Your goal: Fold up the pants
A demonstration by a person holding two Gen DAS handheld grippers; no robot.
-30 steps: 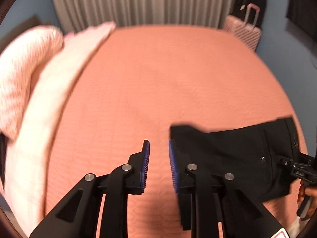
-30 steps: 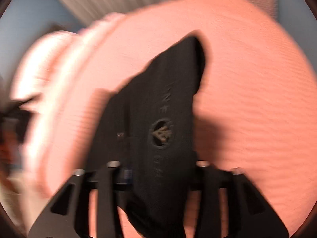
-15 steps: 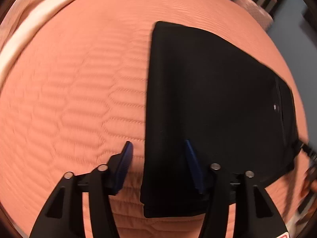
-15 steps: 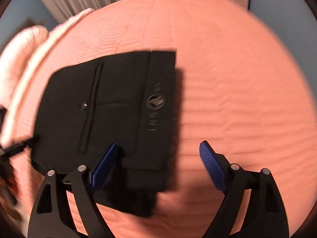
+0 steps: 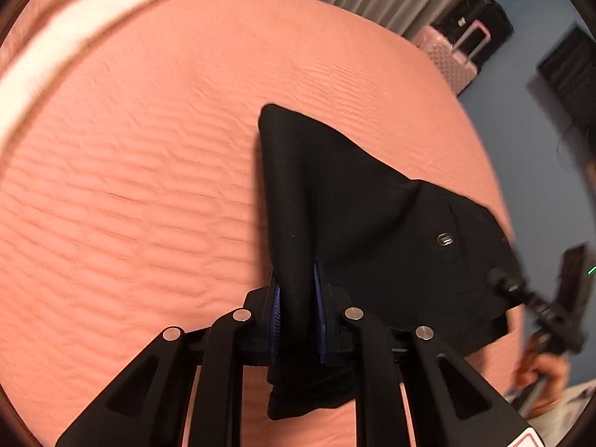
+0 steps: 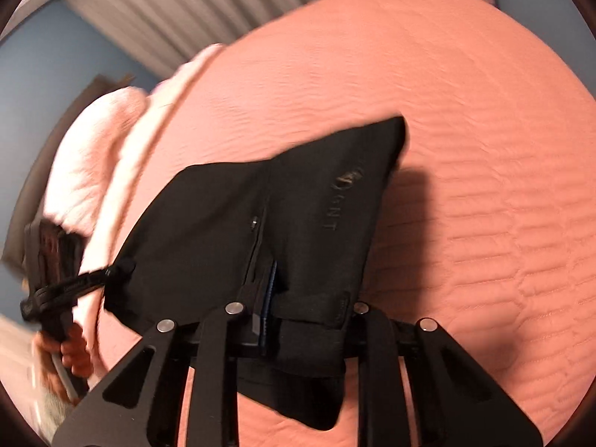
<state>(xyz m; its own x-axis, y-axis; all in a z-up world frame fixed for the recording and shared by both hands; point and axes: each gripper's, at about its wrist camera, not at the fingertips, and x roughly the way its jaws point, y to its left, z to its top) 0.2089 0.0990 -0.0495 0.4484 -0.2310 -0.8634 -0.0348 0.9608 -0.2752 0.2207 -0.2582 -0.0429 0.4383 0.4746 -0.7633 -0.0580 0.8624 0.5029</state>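
The folded black pants [image 5: 357, 201] are lifted off the salmon quilted bed [image 5: 149, 171]. My left gripper [image 5: 298, 298] is shut on their near left edge, the cloth bunched between the blue pads. In the right wrist view the pants [image 6: 298, 216] show a back pocket button and a printed logo. My right gripper [image 6: 305, 313] is shut on their waistband end; cloth covers the right finger. Each gripper shows at the edge of the other's view: the right gripper [image 5: 521, 294] and the left gripper [image 6: 74, 283].
Pale pink pillows [image 6: 97, 156] and a white blanket [image 5: 74, 44] lie along the bed's left side. A pink suitcase [image 5: 450, 56] and a dark bag stand beyond the far corner. Grey curtains [image 6: 178, 11] hang behind the bed.
Both grippers were open over the flat pants half a second ago. Both have closed on the pants and raised them off the bed.
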